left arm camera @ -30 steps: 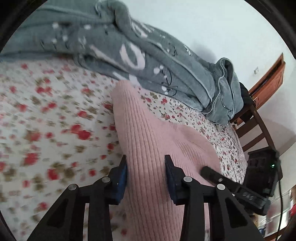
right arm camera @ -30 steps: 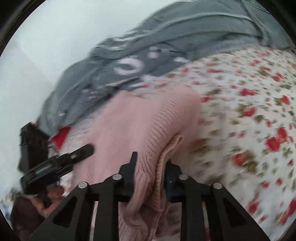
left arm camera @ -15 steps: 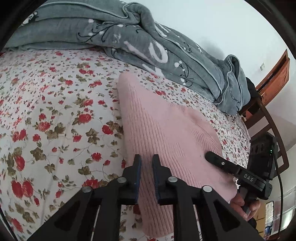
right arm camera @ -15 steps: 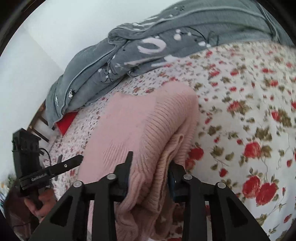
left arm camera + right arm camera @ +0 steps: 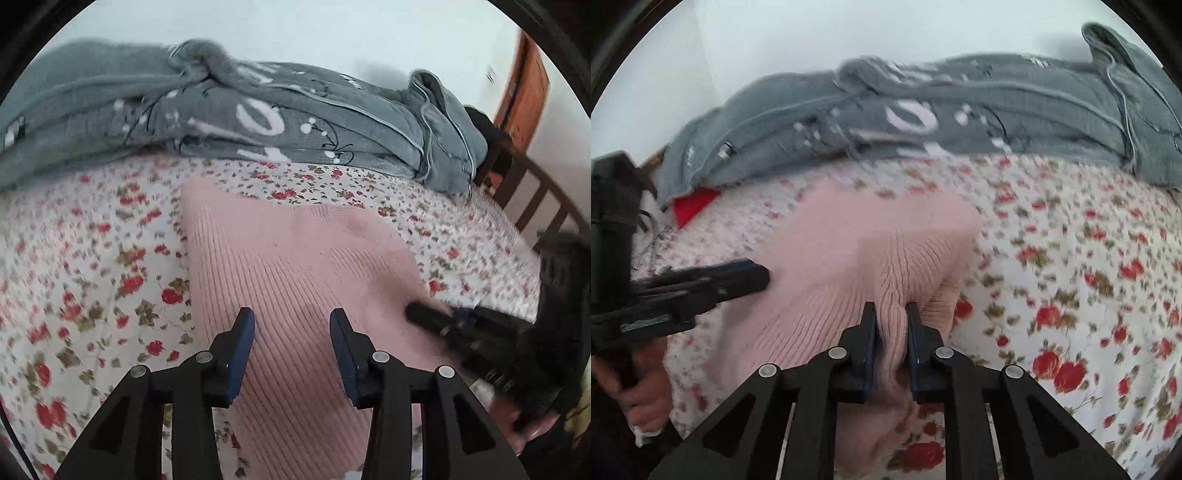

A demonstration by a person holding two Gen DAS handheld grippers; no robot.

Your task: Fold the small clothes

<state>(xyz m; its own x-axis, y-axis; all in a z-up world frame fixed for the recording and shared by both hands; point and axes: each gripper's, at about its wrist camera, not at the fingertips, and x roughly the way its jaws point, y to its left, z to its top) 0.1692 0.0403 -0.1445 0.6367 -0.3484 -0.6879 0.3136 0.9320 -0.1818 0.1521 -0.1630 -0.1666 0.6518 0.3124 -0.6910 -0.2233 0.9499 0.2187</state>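
Note:
A pink ribbed knit garment (image 5: 295,266) lies folded on a floral bedsheet (image 5: 92,258). My left gripper (image 5: 291,325) is open, its blue-padded jaws apart above the pink knit and holding nothing. My right gripper (image 5: 890,321) is shut on a bunched edge of the pink garment (image 5: 871,251), which rises in a ridge between the jaws. The right gripper also shows in the left wrist view (image 5: 443,321) at the garment's right side. The left gripper shows in the right wrist view (image 5: 738,277) at the garment's left side.
A grey quilt (image 5: 295,122) with white print is heaped along the back of the bed against the white wall. A dark wooden chair (image 5: 535,206) and a wooden door (image 5: 524,92) stand at the right. A red item (image 5: 694,206) peeks from under the quilt.
My left gripper has opened from nearly shut and sits over the pink knit. My right gripper has closed tighter on the bunched garment edge. Both views have shifted slightly.

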